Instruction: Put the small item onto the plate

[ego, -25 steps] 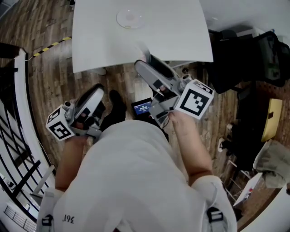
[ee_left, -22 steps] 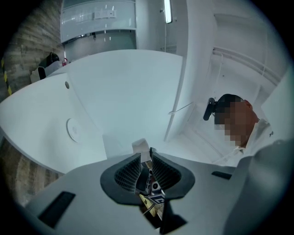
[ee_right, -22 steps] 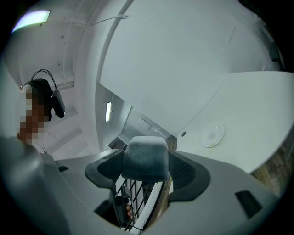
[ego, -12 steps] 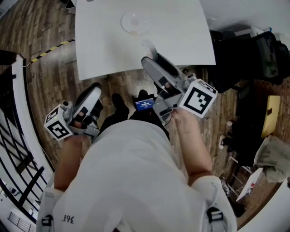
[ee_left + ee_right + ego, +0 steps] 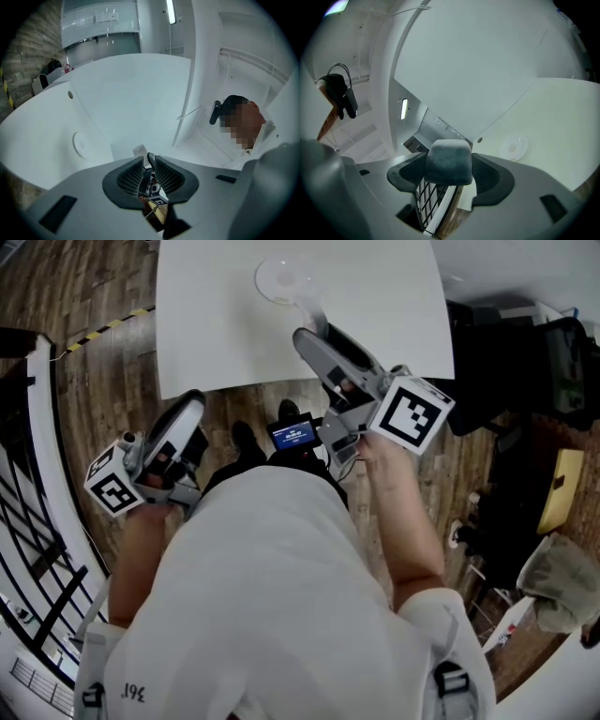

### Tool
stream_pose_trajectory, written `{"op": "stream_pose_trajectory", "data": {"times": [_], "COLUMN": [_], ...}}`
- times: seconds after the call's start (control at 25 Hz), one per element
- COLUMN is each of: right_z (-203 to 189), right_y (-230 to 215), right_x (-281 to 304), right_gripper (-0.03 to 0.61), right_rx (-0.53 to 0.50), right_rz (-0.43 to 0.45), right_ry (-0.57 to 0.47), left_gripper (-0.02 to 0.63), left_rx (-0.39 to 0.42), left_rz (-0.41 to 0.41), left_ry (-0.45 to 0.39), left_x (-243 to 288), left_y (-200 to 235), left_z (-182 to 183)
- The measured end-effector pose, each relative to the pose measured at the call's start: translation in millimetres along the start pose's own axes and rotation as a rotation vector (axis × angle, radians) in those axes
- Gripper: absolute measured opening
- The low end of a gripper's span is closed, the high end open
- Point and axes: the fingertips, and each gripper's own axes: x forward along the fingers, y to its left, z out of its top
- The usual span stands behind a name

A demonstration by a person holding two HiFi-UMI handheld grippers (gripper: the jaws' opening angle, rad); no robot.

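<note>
Right gripper (image 5: 313, 335) clamped on small grey item (image 5: 450, 161) near plate (image 5: 278, 278); left gripper (image 5: 148, 161) jaws together, empty

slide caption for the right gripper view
Right gripper holding a small grey block, plate ahead on the white table.

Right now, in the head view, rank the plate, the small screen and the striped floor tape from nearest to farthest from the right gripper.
1. Plate, just ahead of the right gripper.
2. Screen, behind it.
3. Tape, far left on the floor.
</note>
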Motion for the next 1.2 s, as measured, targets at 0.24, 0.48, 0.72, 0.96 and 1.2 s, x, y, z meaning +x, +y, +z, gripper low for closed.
{"op": "stream_pose_trajectory", "data": {"times": [0.24, 0.48, 0.72, 0.96, 1.2], "right_z": [5, 5, -3, -17, -24], "right_y": [-39, -84, -127, -164, -206], "right_x": [8, 8, 23, 48, 74], "right_gripper": [0.307, 0.307, 0.307, 0.307, 0.307], "right_rx": [-0.009, -0.014, -0.007, -0.027, -0.115], "right_rz": [-0.067, -0.15, -0.186, -0.223, -0.285], "right_ry": [0.053, 0.099, 0.165, 0.251, 0.36], "left_gripper": [0.08, 0.08, 0.079, 0.08, 0.08], "left_rx": [-0.014, -0.021, -0.025, -0.034, -0.04], "left_rz": [0.02, 0.054, 0.089, 0.13, 0.167], "left_ry": [0.006, 0.036, 0.046, 0.041, 0.013], "left_x": [22, 37, 44, 41, 36], "left_y": [14, 32, 42, 54, 60], "left_z": [-2, -8, -11, -13, -11]}}
